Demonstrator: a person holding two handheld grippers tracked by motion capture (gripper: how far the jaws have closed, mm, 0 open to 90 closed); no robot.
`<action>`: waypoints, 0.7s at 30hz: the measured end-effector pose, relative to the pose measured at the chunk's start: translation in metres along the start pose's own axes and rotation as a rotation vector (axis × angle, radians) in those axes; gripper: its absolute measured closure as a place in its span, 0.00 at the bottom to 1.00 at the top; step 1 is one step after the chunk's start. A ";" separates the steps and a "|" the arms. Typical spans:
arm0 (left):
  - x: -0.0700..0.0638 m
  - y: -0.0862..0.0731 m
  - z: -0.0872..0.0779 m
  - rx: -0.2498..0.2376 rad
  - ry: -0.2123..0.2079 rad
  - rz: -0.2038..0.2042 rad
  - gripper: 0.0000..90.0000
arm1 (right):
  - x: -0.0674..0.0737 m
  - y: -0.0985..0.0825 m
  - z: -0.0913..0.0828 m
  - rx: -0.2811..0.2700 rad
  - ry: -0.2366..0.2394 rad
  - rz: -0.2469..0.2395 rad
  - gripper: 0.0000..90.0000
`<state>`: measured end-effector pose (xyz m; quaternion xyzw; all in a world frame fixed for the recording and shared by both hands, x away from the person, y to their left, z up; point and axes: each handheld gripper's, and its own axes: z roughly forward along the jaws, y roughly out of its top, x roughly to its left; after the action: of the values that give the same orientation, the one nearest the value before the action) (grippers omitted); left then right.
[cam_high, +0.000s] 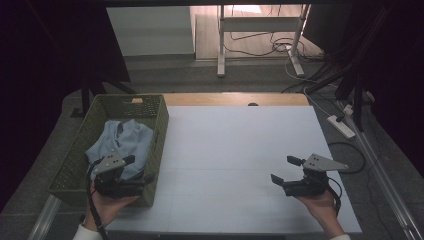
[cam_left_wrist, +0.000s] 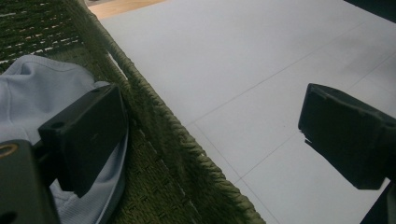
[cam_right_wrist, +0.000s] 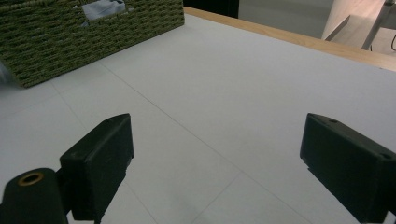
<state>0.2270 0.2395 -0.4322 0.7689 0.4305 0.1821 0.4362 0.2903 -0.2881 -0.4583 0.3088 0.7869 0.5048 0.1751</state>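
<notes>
A pale blue cloth (cam_high: 121, 142) lies bunched in a green basket (cam_high: 157, 131) at the worktop's left. The left tool (cam_high: 139, 168) straddles the basket's rim, jaws wide, one over the cloth. The right tool (cam_high: 285, 168) hangs wide and empty, well apart.

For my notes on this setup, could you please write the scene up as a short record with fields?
Surface: white table top
Container: green woven basket at the table's left edge
Contents: light blue cloth bunched inside the basket
Left claw: open, straddling the basket's right wall, one jaw over the cloth, the other over the table; nothing gripped
Right claw: open, above bare table on the right, holding nothing
Hands: one on each claw, coming in from the bottom edge
</notes>
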 end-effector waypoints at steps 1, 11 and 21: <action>0.000 0.001 0.000 -0.002 0.000 0.000 0.08 | -0.001 0.000 -0.001 0.001 0.000 0.002 0.11; -0.002 0.002 0.002 0.000 -0.009 0.009 0.08 | -0.002 -0.001 -0.003 -0.001 -0.007 0.002 0.11; -0.002 0.003 0.001 -0.008 -0.019 0.003 0.08 | -0.002 -0.002 0.000 0.007 -0.011 -0.006 0.11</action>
<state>0.2280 0.2366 -0.4305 0.7695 0.4244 0.1772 0.4430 0.2912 -0.2893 -0.4599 0.3095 0.7886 0.5000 0.1798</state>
